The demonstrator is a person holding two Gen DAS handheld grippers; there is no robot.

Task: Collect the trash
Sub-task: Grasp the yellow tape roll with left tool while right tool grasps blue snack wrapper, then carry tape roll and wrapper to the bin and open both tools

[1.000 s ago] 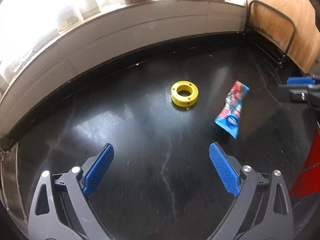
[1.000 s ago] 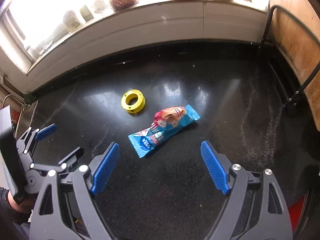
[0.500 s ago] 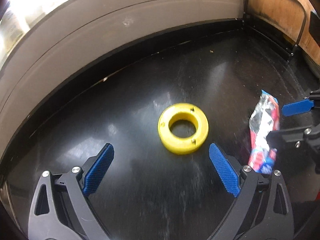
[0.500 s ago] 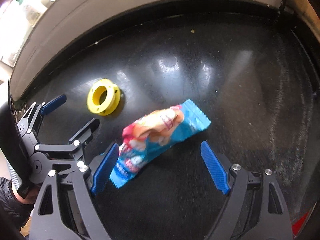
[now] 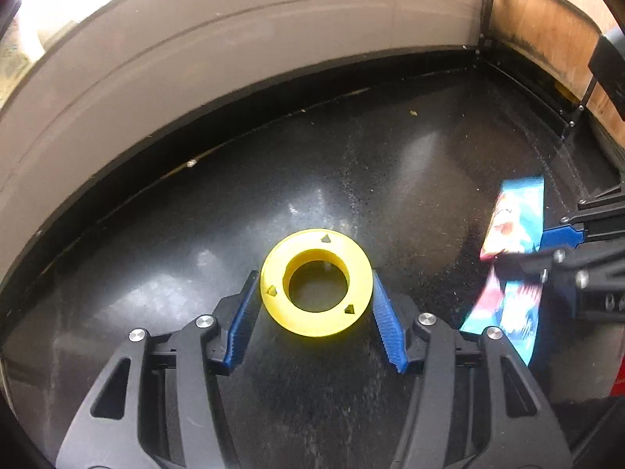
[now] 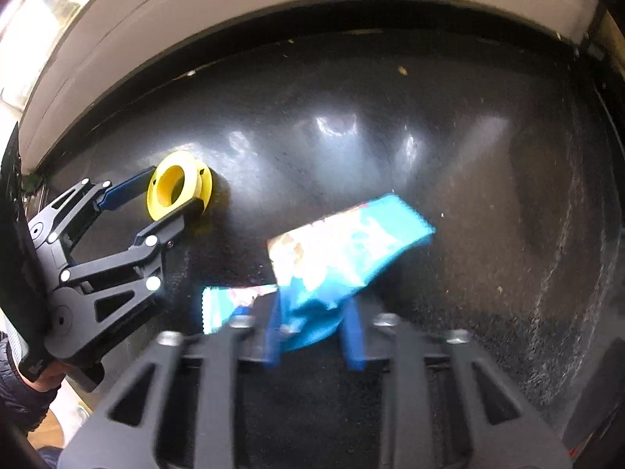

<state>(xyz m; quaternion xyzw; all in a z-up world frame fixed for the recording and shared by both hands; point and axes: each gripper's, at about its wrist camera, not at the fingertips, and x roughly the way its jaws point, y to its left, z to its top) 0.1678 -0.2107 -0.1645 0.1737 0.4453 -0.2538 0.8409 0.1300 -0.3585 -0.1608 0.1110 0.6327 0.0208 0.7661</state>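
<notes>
A yellow plastic ring [image 5: 315,282] lies on the black countertop [image 5: 410,179]. My left gripper [image 5: 315,293] has closed on it, both blue pads touching its sides. The ring [image 6: 177,185] and left gripper [image 6: 156,199] also show in the right wrist view. A blue and pink snack wrapper [image 6: 343,254] is pinched at its middle by my right gripper [image 6: 314,328], crumpled and bent between the blue pads. The wrapper [image 5: 515,234] and right gripper [image 5: 547,246] also show at the right of the left wrist view.
A pale tiled wall [image 5: 195,58] runs along the back of the counter. A black metal frame [image 5: 508,19] and a wooden board [image 5: 554,39] stand at the back right corner. Crumbs [image 6: 402,70] lie near the wall.
Both grippers moved forward and down and closed. The left one closed around the yellow ring, the right one on the wrapper, which has crumpled.
</notes>
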